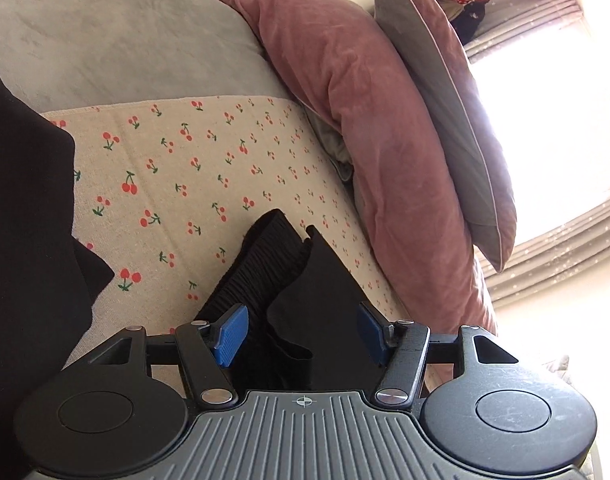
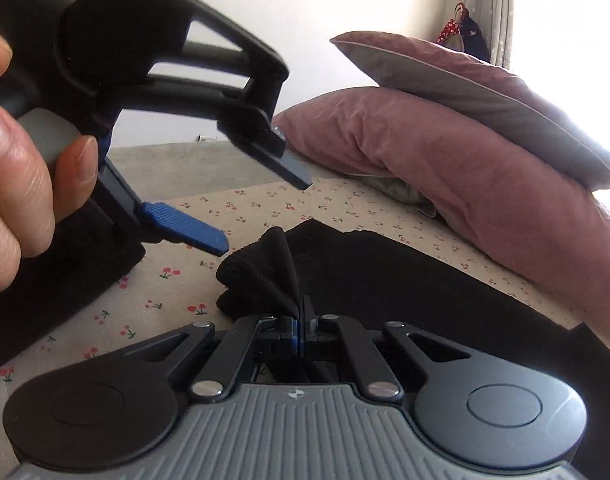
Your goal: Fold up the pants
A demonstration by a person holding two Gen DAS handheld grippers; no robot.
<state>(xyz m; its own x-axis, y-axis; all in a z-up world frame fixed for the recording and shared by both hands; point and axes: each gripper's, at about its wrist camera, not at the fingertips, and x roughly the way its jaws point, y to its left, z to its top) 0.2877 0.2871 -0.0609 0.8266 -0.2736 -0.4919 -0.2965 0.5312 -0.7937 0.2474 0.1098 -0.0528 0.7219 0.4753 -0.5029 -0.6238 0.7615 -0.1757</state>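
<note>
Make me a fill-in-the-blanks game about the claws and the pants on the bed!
1. The right claw is shut on the black ____.
2. The left claw is ____, with its blue pads apart.
3. The sheet has little red ____ printed on it.
4. A grey pillow lies on top of the ____ one.

Missing words: pants; open; cherries; pink

Black pants (image 2: 385,280) lie rumpled on the cherry-print sheet (image 2: 177,304)
</note>
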